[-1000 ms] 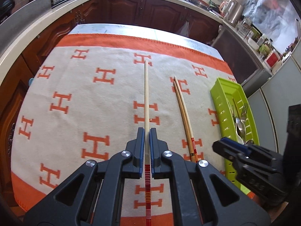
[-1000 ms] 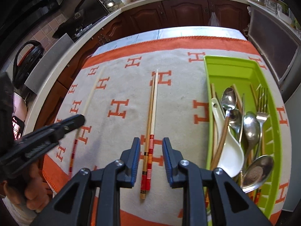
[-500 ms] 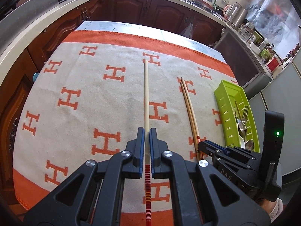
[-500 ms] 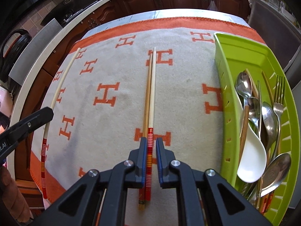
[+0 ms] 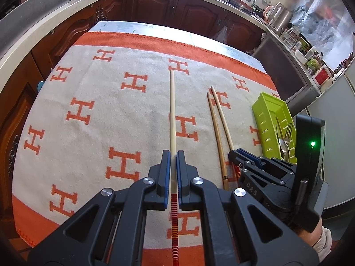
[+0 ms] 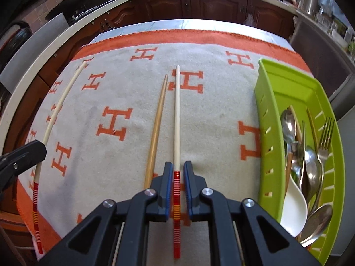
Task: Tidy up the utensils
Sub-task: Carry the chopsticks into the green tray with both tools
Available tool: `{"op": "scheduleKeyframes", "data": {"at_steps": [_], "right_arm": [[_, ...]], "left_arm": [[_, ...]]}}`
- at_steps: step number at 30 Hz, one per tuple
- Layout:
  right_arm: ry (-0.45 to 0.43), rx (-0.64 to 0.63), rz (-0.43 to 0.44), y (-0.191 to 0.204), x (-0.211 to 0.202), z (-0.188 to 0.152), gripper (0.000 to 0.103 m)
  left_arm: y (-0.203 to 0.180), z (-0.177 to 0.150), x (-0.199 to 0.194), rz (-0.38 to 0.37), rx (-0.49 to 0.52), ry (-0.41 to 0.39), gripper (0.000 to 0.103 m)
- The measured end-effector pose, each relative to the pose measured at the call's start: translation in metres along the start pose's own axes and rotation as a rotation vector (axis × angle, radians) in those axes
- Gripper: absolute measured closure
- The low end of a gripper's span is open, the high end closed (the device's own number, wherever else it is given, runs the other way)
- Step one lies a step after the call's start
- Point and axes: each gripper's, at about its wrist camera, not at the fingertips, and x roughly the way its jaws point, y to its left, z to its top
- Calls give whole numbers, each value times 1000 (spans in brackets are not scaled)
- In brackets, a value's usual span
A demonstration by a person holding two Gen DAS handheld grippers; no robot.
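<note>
On my left claw's camera, the left gripper has its blue pads pinched tight on a pale chopstick, gripping it just ahead of the red, orange and white banded end, which runs back beneath the claw. The shaft reaches straight forward over a beige blanket with an orange border, patterned all over with big orange "H" letters. Just right of this claw, two more chopsticks lie on the blanket, and the right gripper comes in over their near ends; I can read "DAS" embossed on its black body, and a green light glows on its housing. Farther right sits the lime-green slotted tray.

On my right claw's camera, the left claw's chopstick arcs along the far left. Just left of my right claw lies a plain tan bamboo chopstick, loose on the blanket. The right claw's jaws have just been closing and now sit narrow on a second pale chopstick, clamped right where its red banding starts. To the right, the tray holds steel spoons, a fork, a white ceramic soup spoon and wooden-handled pieces, all heaped at its near end.
</note>
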Motion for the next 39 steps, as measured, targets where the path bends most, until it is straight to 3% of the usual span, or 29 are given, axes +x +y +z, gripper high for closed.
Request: {"op": "scheduleKeyframes", "data": {"at_steps": [7, 18, 29, 39], "right_arm": [[-12, 86, 67, -16, -15, -5, 98], [-142, 178, 115, -63, -95, -23, 98], [-196, 304, 3, -137, -134, -45, 98], [-164, 340, -41, -165, -131, -66, 97]], "left_arm": [[-10, -1, -5, -4, 20, 0, 100], [-62, 1, -14, -61, 112, 9, 100], [-157, 14, 6, -220, 169, 107, 100], [-208, 18, 41, -266, 145, 203, 100]]}}
